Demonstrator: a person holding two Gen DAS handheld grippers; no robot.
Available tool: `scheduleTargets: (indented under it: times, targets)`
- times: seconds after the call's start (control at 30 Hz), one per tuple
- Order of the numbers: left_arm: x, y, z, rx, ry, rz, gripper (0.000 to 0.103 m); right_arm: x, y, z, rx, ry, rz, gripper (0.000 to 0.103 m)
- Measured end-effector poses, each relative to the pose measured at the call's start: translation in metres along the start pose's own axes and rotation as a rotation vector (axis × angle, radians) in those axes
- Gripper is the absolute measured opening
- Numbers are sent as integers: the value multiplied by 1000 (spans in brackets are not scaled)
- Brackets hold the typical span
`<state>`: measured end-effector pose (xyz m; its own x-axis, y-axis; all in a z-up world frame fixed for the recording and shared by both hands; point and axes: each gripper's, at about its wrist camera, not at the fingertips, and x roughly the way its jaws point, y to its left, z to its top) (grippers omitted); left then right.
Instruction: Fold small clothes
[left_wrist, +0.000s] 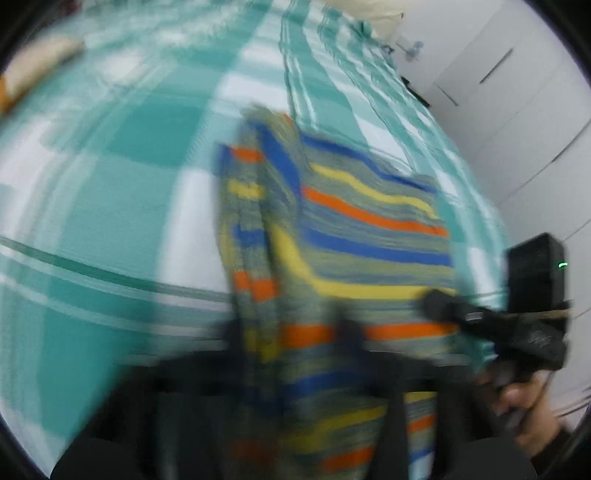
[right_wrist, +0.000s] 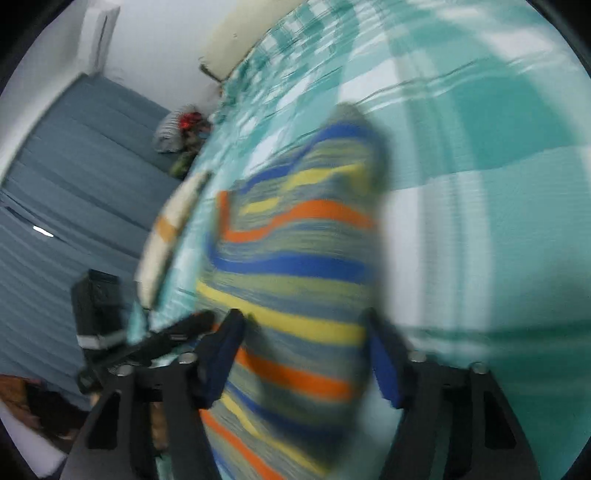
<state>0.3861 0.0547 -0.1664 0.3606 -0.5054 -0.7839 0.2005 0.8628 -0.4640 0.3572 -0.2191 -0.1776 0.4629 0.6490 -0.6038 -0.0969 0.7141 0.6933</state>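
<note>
A small striped knitted garment (left_wrist: 369, 229) in blue, orange, yellow and grey hangs over a teal and white checked bedspread (left_wrist: 110, 192). Both views are blurred by motion. My left gripper (left_wrist: 291, 332) appears shut on the garment's near edge, its fingers smeared and dark. My right gripper (right_wrist: 306, 332) has the garment (right_wrist: 295, 266) between its blue-padded fingers (right_wrist: 221, 354), which look spread apart around the cloth. The right gripper also shows in the left wrist view (left_wrist: 517, 325) at the garment's right edge. The left gripper shows in the right wrist view (right_wrist: 147, 343) at the left.
The bedspread (right_wrist: 498, 184) covers the bed in both views. A cream pillow (right_wrist: 170, 236) lies near the bed's left edge. Blue-grey curtains (right_wrist: 74, 166) hang at the left. White cupboard doors (left_wrist: 517, 110) stand beyond the bed's right side.
</note>
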Motion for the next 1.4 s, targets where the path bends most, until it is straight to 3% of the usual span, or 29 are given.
scheduleTargets:
  times: [0.03,0.13,0.33,0.5,0.57,0.6,0.63,0.7,0.77,0.83,0.87,0.93,1.0,1.1,1.3,1.4]
  targets:
    - [0,-1,2,-26,-10,18,15,7,2,2,5,7,-11,38]
    - [-21,-18,3,-27,-66,17,13,7,24,4,-69,1,-124,24]
    - [-72,-83,-1,109,-156,-12,14,-59,85,1,-242,-110,-184,23]
    - [-95,-120,-16,150,-185,-73,15,-125,94,-7,-258,-176,-204,23]
    - [-76,-122,-35,130,-129,-60,27,-137,81,-16,-239,-168,-223,24]
    - [-62,-121,-44,116,-92,-26,44,-138,73,-22,-225,-153,-246,32]
    - [-47,-116,-57,103,-51,40,56,-138,55,-33,-198,-114,-304,56]
    - [-35,-107,-86,112,-1,183,56,-138,20,-56,-152,-57,-475,85]
    - [-53,-109,-117,180,-36,270,64,-153,7,-79,-160,-73,-546,85]
    - [-78,-122,-142,259,-106,370,95,-177,11,-112,-192,-110,-585,93]
    - [-95,-133,-159,303,-164,443,100,-185,19,-128,-214,-116,-615,96]
    - [-115,-148,-175,348,-239,526,102,-193,36,-151,-252,-120,-648,97]
    - [-126,-157,-184,324,-253,580,102,-197,56,-166,-275,-117,-656,97]
    - [-137,-159,-194,232,-224,616,102,-201,81,-191,-276,-120,-679,101]
    - [-160,-157,-205,162,-125,449,102,-215,115,-213,-278,-153,-721,103]
    - [-169,-166,-208,163,-139,445,102,-224,128,-214,-283,-177,-722,103]
